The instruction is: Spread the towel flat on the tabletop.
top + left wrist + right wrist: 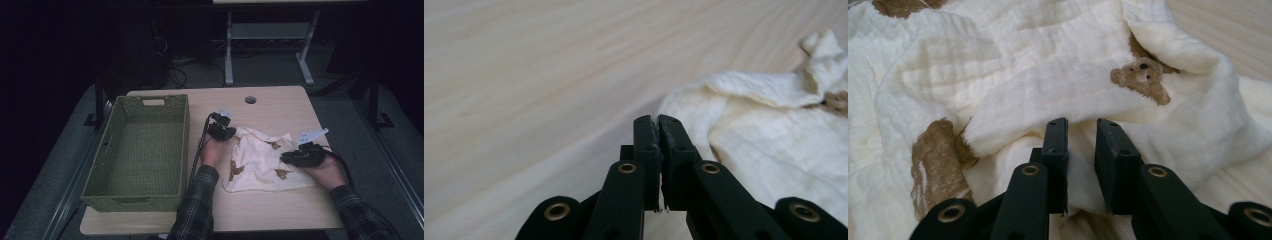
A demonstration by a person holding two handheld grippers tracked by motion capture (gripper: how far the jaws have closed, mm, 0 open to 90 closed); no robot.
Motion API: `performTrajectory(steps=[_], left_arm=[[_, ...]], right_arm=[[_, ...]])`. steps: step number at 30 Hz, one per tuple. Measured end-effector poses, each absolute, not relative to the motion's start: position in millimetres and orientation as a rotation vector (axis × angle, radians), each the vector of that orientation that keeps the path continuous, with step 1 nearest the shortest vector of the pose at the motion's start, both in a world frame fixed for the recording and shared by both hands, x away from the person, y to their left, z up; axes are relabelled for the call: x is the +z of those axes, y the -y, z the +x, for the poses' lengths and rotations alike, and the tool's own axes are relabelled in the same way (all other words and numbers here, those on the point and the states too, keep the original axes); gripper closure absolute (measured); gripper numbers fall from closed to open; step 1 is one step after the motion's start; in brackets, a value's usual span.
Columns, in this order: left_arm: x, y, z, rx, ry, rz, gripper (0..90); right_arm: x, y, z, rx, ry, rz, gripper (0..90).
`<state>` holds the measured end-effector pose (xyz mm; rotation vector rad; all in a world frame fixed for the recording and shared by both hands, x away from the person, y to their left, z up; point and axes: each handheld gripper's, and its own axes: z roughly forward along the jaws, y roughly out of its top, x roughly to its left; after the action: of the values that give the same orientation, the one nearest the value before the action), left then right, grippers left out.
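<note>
A cream cloth with brown bear prints lies rumpled on the wooden table. My left gripper sits at the cloth's far left corner. In the left gripper view its jaws are pressed together, with the cloth's edge meeting the tips and a thin pale sliver between the pads. My right gripper rests on the cloth's right side. In the right gripper view its jaws pinch a raised fold of cloth, near a bear print.
A green woven basket stands at the table's left side, with nothing visible inside it. A round cable hole is near the far edge. Beyond the table stand a white desk frame and tangled cables on the floor.
</note>
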<state>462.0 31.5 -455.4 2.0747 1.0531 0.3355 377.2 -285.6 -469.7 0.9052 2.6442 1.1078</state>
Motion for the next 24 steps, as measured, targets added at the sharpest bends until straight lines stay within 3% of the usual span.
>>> performTrajectory(steps=[11, 24], left_arm=[[-441, -42, 469, 0.398, -1.096, 2.030, 86.6], [-433, -44, 474, 0.441, -1.111, 2.021, 86.7]], right_arm=[[-460, 292, 382, 1.137, -2.598, 0.916, 73.2], [-440, 334, 431, 1.150, -2.405, 1.045, 73.2]])
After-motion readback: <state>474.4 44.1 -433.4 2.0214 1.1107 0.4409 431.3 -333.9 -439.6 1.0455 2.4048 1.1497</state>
